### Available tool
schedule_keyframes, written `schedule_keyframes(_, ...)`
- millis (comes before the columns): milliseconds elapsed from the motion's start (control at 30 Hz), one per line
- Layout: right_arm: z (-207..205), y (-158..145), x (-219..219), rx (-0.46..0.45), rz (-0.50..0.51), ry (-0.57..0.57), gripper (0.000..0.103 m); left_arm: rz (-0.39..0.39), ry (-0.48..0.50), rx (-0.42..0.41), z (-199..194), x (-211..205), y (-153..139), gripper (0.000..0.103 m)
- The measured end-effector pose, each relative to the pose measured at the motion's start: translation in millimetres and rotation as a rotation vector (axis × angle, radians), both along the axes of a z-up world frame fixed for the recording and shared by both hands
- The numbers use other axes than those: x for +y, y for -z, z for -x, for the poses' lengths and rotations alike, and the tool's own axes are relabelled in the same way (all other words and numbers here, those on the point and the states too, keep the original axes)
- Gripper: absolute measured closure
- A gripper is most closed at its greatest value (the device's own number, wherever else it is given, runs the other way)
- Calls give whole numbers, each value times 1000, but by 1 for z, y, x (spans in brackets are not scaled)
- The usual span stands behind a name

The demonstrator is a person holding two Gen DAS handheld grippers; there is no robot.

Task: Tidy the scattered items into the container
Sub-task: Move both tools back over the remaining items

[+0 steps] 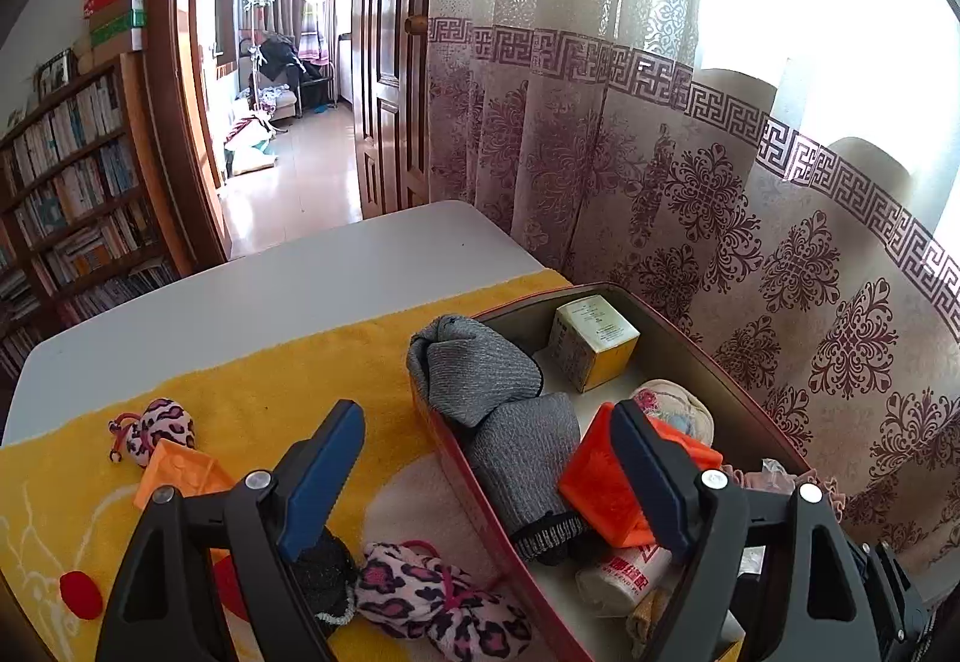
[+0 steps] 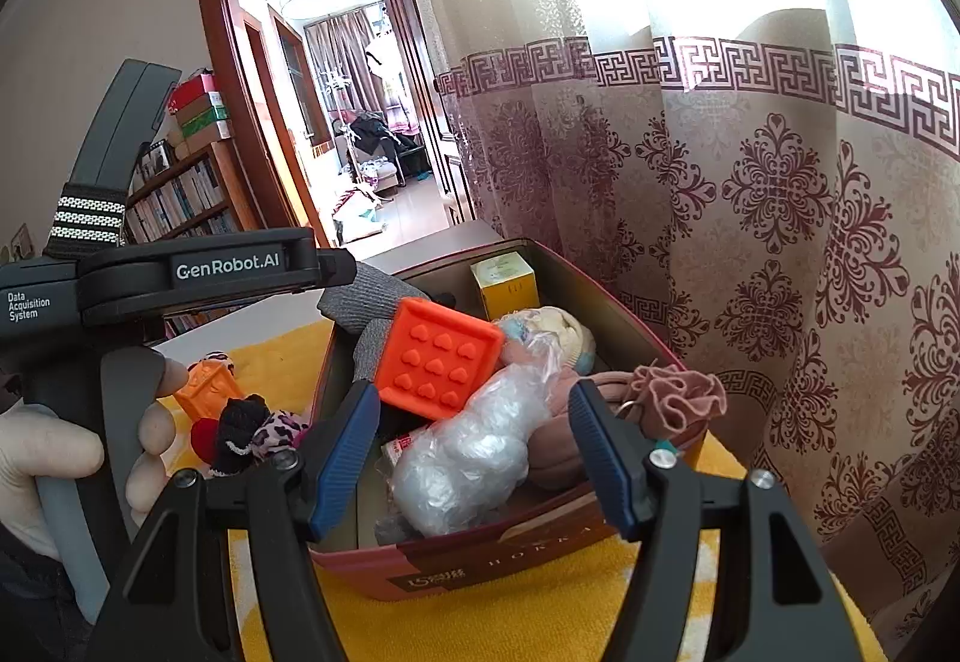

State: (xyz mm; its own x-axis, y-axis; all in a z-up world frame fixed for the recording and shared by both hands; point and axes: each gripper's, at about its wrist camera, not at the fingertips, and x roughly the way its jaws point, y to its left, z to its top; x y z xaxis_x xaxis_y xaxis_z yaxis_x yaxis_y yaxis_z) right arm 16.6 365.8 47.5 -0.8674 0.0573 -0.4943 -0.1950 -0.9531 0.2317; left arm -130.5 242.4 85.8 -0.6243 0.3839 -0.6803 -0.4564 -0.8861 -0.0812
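Sitting on yellow towel [image 1: 270,362] over white table [image 1: 240,290]: red box [image 2: 480,560], open-topped, long axis running away from right cam toward curtain [image 1: 720,218]. Crammed w/ stuff: grey sock roll [image 1: 474,368] draped over the left wall, 2nd grey roll [image 1: 528,464] beside it, long axis lying along that wall. Orange block [image 2: 441,359] resting tilted on top of the pile, heart-studded face pointing up toward right cam. Yellow carton [image 1: 594,341] standing at far end. Clear plastic bag [image 2: 468,452] + pink fabric [image 2: 678,398] lying at near end.

Left gripper [image 1: 486,482] hanging over box's left wall, jaws spread wide, gripping nothing; orange block just by the right-side finger, contact unclear. Right gripper [image 2: 474,458] hovering over near end, jaws apart, empty, plastic bag showing between them.

Lying outside on towel, left of box: leopard-print sock [image 1: 432,590], black sock [image 1: 324,578], 2nd leopard piece [image 1: 156,428], paler orange block [image 1: 180,476].

Gloved hand [image 2: 78,470] gripping left tool's handle in right view.
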Motion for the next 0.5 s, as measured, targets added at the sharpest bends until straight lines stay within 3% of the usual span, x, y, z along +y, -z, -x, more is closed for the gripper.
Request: schedule_keyframes(500, -1, 0, -5, 2, -43, 10, 32, -30, -241, -26, -29, -148, 2, 17)
